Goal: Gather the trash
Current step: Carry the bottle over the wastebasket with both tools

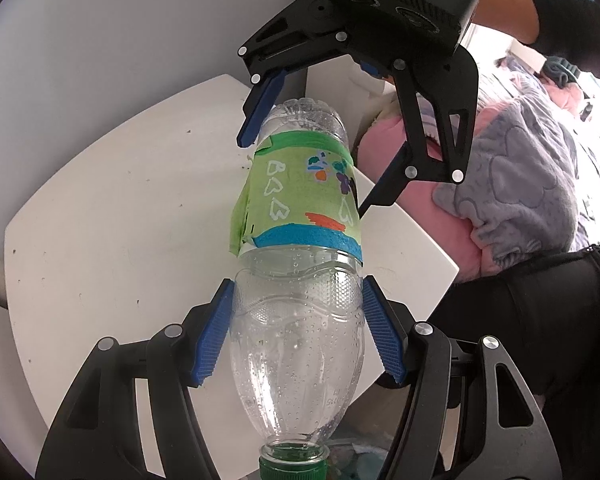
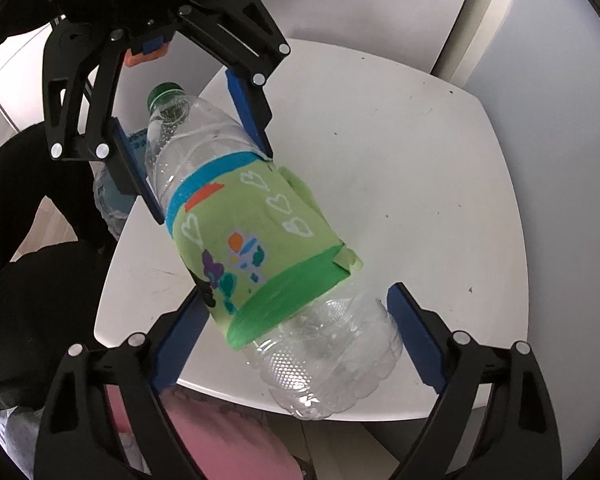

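Table (image 2: 380,128) first: one white top with rounded corners, bare apart from specks, with pink and grey bedding (image 1: 512,184) beyond its far edge. One bottle (image 1: 300,216) is in view, held in the air above the table's near edge and lying tilted, its green cap (image 2: 165,92) toward the left gripper (image 1: 300,336). That gripper is clamped on the clear shoulder just below the neck, both blue pads pressing the plastic.

The right gripper (image 2: 296,344) stands spread around the base end; its left pad looks to graze the label, though the curved lens makes that hard to judge, and the right pad is clear of the bottle, so it has no grip yet.

The bottle is empty but for droplets inside, so it should be very light. Its thin ribbed wall will likely dent and crackle under a hard squeeze, and smooth wet-looking plastic may slip. The paper label (image 2: 256,240), one green wrap with a loose flap, could slide or tear, so it is a poor hold. The stiffer base or the shoulder near the neck seem the better places.

Count: one table, one bottle, one cap, one label, two grippers.
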`<state>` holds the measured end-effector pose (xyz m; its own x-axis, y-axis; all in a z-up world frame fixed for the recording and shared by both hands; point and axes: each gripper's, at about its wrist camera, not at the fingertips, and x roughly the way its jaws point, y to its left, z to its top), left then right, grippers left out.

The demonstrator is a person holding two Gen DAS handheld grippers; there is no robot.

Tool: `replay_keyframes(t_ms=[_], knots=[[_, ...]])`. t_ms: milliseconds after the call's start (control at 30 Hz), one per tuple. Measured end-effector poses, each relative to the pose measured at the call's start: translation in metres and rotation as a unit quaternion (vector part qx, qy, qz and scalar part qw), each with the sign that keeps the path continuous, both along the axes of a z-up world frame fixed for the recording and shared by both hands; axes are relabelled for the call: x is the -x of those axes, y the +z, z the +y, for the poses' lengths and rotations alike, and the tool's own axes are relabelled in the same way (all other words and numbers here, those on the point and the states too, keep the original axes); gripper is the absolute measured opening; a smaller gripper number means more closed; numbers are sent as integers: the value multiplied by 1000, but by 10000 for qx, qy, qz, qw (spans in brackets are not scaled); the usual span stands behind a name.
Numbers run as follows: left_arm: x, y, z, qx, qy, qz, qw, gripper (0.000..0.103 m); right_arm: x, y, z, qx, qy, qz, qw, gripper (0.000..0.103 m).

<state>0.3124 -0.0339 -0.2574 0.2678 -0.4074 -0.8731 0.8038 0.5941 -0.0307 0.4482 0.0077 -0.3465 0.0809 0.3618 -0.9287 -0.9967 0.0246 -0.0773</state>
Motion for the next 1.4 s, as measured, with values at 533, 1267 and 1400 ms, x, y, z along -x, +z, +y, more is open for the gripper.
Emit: replay_keyframes(t_ms=[533,1267,1400], knots=[[40,37,18,-80,347,-269,9990,61,25,31,19,-251,378,-101,9989,84],[178,75,122,-316,1651,-522,9844,61,120,63,130,-416,1774,-322,9827,84],[200,73,137,-293,1840,-525,9811,61,137,63,148,-381,1979,-312,9790,84]])
